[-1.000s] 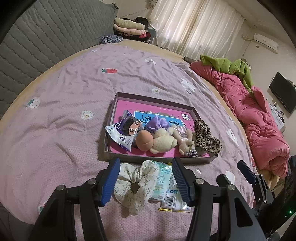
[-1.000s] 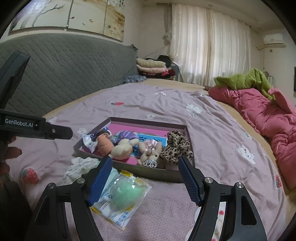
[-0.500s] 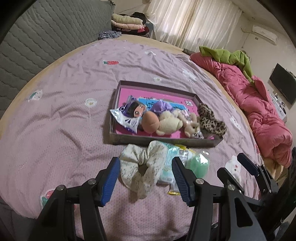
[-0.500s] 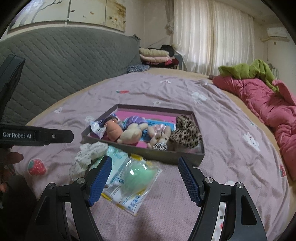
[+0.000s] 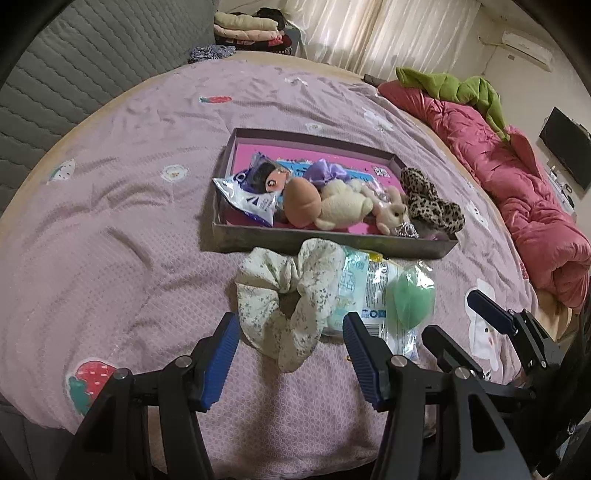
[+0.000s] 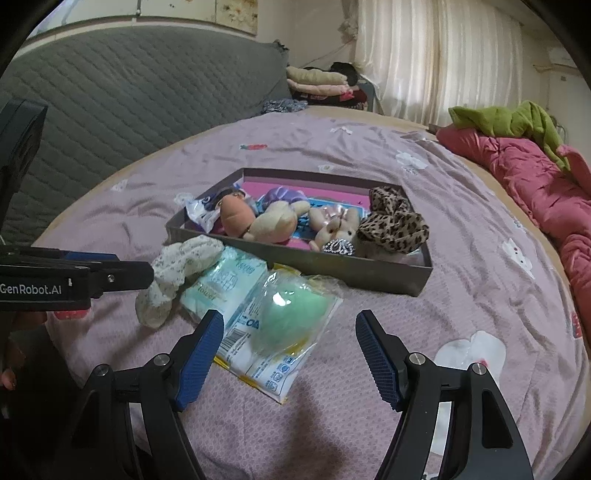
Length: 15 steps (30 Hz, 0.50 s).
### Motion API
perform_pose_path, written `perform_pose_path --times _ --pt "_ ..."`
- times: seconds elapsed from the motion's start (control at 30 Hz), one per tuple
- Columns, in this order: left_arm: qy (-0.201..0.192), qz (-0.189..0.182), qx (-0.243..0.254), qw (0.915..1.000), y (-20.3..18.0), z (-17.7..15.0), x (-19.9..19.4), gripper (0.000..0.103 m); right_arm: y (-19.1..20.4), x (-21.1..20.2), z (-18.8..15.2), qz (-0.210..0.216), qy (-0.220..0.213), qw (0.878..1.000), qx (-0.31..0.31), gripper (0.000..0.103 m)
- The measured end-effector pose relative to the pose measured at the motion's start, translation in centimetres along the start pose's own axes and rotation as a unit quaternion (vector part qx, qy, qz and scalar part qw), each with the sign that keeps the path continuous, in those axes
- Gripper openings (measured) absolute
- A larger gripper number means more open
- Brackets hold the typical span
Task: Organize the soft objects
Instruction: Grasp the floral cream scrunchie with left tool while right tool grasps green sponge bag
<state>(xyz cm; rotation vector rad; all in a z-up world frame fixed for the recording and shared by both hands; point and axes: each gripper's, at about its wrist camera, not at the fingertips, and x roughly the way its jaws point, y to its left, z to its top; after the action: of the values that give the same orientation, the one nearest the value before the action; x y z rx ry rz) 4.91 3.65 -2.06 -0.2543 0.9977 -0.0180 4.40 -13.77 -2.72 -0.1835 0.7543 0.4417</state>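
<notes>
A grey box [image 5: 325,242] with a pink floor sits on the bed and holds a doll packet [image 5: 255,188], plush toys [image 5: 332,205] and a leopard scrunchie [image 5: 430,206]. In front of it lie a white floral scrunchie [image 5: 288,295], a pale tissue pack [image 6: 221,286] and a bagged green sponge [image 6: 291,310]. My left gripper [image 5: 290,349] is open, just short of the floral scrunchie. My right gripper [image 6: 290,349] is open, just short of the green sponge bag. The box also shows in the right wrist view [image 6: 354,269].
The purple bedspread [image 5: 122,221] covers the bed. A pink quilt [image 5: 517,184] with a green cloth [image 5: 461,88] lies along the right side. A grey padded headboard [image 6: 122,99] and folded clothes [image 5: 247,29] stand at the back.
Both grippers have pulled back toward the near edge of the bed, so the box and loose items look farther away. Nothing was grasped; both stay open.
</notes>
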Motion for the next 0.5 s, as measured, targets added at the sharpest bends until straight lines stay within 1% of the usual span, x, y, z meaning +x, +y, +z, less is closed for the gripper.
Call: perform_pose_path --times 0.2,0.37,0.5 --pt "0.009 0.004 -0.002 0.9999 -0.2 0.0 1.0 0.058 -0.2 1.4 -0.4 0.000 0.014 1.000 0.008 0.075" --pt "0.012 0.022 -0.004 0.9997 0.2 0.3 2.1 0.058 -0.4 2.3 -0.2 0.007 0.011 1.000 0.025 0.075" --pt "0.017 0.022 -0.017 0.9994 1.2 0.6 3.0 0.058 -0.5 3.2 0.2 0.010 0.010 1.000 0.028 0.075"
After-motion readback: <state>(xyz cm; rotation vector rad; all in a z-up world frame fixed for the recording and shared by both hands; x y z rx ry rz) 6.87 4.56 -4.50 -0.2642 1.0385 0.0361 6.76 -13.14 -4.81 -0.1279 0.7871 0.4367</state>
